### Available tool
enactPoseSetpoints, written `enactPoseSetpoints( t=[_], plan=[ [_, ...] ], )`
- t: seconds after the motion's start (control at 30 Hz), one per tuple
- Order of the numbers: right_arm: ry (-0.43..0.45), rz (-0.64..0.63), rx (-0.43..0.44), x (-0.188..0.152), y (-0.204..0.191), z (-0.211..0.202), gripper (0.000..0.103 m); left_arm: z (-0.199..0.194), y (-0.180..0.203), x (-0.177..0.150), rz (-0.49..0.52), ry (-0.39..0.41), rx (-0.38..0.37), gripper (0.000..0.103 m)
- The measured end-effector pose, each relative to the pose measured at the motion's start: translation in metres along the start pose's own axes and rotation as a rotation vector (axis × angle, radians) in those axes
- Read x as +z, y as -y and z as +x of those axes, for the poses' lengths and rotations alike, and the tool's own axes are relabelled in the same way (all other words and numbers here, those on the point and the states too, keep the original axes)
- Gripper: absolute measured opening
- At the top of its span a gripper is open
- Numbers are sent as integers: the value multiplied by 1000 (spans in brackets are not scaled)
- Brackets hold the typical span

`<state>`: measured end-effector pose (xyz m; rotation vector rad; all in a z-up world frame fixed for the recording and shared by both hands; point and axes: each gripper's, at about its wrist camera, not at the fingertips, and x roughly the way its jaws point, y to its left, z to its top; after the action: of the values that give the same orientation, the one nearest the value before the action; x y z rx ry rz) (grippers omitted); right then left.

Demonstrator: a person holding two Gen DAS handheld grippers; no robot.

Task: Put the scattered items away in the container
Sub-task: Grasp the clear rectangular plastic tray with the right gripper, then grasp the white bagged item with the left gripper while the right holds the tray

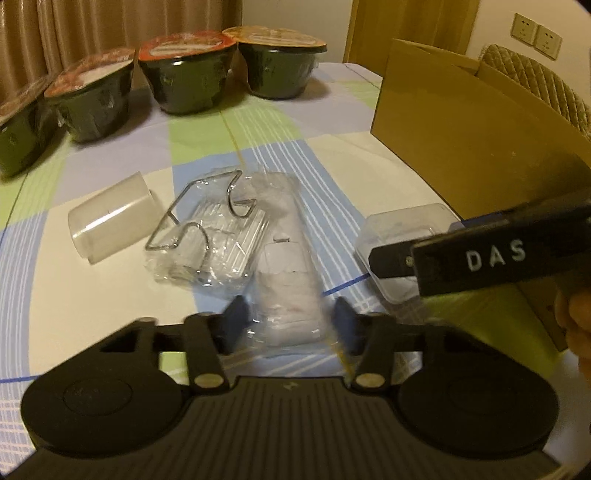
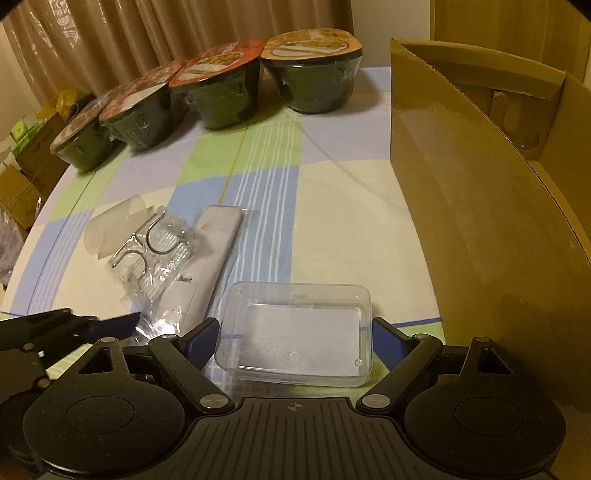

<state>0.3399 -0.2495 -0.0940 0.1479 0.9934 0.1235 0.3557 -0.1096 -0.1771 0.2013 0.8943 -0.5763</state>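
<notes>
Two grippers are at work low in your frames. Your left gripper [image 1: 284, 325] is spread, blue fingers [image 1: 236, 314] on either side of the near end of the white packet [image 1: 288, 288], not clenched on it; that part of the left view is blurred, so contact is hard to judge. Your right gripper [image 2: 295, 339] is released as well, its fingers [image 2: 388, 338] flanking the clear tray [image 2: 295, 332] at bottom centre of the right view, just beside its short walls; whether they touch it I cannot tell. In the left view that same gripper comes in from the right edge as a black bar lettered DAS, over the tray [image 1: 399, 236], with part of your hand [image 1: 576, 325] at the edge.

Moving outward: left of the packet lies the bagged wire rack [image 1: 207, 229], overlapping it, and further left the frosted cup [image 1: 110, 218] on its side, touching the bag. All sit on the checked tablecloth [image 1: 332, 122].

Along the right side of both views stands the cardboard box [image 2: 461, 184], top open, close behind the tray. Across the top, four dark bowls [image 1: 188, 70] with printed lids line up before the curtain [image 1: 110, 22]. More cartons [image 2: 26, 173] sit at the right view's left edge.
</notes>
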Motion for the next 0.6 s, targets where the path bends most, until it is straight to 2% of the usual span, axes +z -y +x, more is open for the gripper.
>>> enactPoseSetpoints(
  t=[0.1, 0.23, 0.33, 0.5, 0.53, 0.57, 0.6],
  plan=[
    [-10, -6, 6, -3, -1, -3, 89, -7, -1, -6, -2, -11, -3, 38],
    [-35, -35, 20, -16, -8, -10, 89, -30, -4, -33, 4, -64, -16, 37],
    [-61, -68, 41, -35, -18, -21, 89, -53, -5, -56, 13, -104, -17, 37],
    [-104, -143, 74, -78, -33, -45, 89, -85, -7, -85, -28, -157, -12, 37],
    [-108, -160, 73, -87, -35, -50, 89, -89, -7, -89, -30, -162, -5, 41],
    [-112, -174, 71, -95, -37, -55, 89, -92, -6, -91, -32, -161, 9, 57],
    [-115, -184, 68, -103, -38, -60, 89, -94, -5, -92, -32, -156, 28, 65]
  ],
)
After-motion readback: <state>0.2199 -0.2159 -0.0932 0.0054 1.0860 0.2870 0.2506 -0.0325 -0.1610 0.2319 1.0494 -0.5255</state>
